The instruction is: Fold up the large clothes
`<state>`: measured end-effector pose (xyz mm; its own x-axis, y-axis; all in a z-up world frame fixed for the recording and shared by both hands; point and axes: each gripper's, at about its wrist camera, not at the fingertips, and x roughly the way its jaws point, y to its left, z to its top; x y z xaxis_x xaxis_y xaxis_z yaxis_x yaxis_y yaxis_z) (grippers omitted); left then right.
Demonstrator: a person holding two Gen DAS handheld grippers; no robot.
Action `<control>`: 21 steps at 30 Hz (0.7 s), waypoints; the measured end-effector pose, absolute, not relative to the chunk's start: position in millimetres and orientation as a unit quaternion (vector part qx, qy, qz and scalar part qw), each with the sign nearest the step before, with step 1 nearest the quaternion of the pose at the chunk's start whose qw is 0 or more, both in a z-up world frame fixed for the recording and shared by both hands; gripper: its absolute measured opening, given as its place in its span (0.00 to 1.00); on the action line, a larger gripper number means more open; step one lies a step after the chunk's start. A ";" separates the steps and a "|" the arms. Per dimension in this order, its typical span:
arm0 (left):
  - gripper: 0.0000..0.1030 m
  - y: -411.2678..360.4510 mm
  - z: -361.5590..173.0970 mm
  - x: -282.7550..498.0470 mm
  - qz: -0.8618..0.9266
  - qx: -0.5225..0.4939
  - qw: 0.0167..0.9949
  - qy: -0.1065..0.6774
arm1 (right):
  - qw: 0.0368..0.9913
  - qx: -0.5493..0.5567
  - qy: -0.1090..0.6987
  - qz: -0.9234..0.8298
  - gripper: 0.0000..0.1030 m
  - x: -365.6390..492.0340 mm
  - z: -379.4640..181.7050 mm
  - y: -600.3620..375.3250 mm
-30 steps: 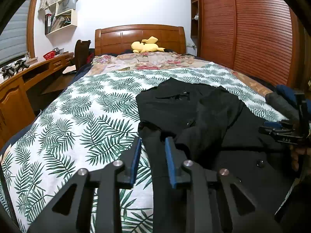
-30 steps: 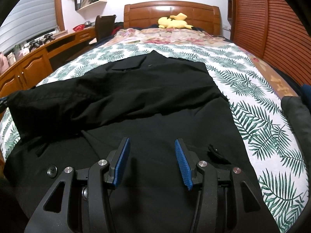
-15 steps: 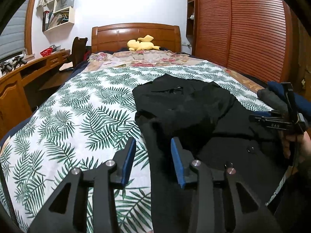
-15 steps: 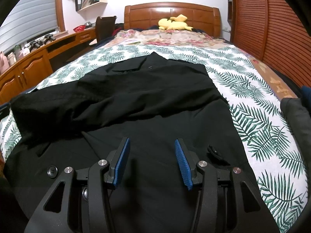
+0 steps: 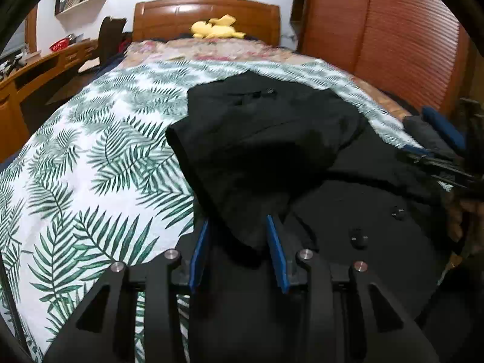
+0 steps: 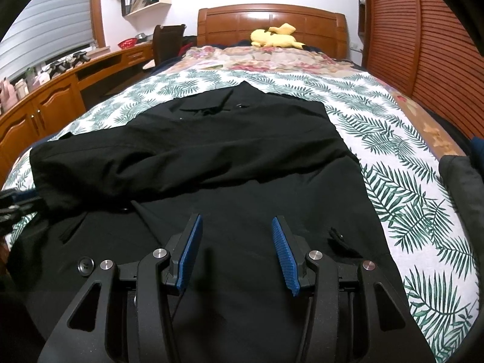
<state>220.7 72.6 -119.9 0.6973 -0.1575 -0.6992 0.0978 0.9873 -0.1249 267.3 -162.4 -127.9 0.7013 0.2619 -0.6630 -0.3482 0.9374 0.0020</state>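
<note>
Bed (image 6: 417,187) with the leaf print is carrying the whole black coat (image 6: 242,157), collar up at 12 o'clock, one sleeve (image 5: 257,163) already thrown across the chest. So I reckon I'm mid side-fold, and next up is pinching that sleeve end and laying it flat. My left gripper (image 5: 239,248) has dropped closer since a second ago, and its jaws have just been opening, now narrowly apart around the sleeve end, not squeezing as far as I can see. My right gripper (image 6: 236,251) hasn't budged: medium-wide, nothing held, over the coat's hem at 6 o'clock.
</note>
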 end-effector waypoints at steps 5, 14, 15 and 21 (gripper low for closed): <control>0.23 72.6 -121.0 221.1 -0.083 -0.050 0.919 0.383 | 0.921 -0.062 0.347 0.166 0.47 265.3 -126.1 -165.3; 0.00 50.6 -78.0 184.8 -0.101 -0.004 0.938 0.333 | 0.924 -0.051 0.338 0.172 0.47 264.6 -118.0 -171.3; 0.00 47.2 -73.7 179.7 -0.107 -0.001 0.938 0.329 | 0.924 -0.050 0.337 0.174 0.47 264.4 -116.9 -171.0; 0.00 36.4 -62.0 156.2 -0.110 0.012 0.941 0.320 | 0.924 -0.051 0.328 0.189 0.47 262.2 -110.1 -163.2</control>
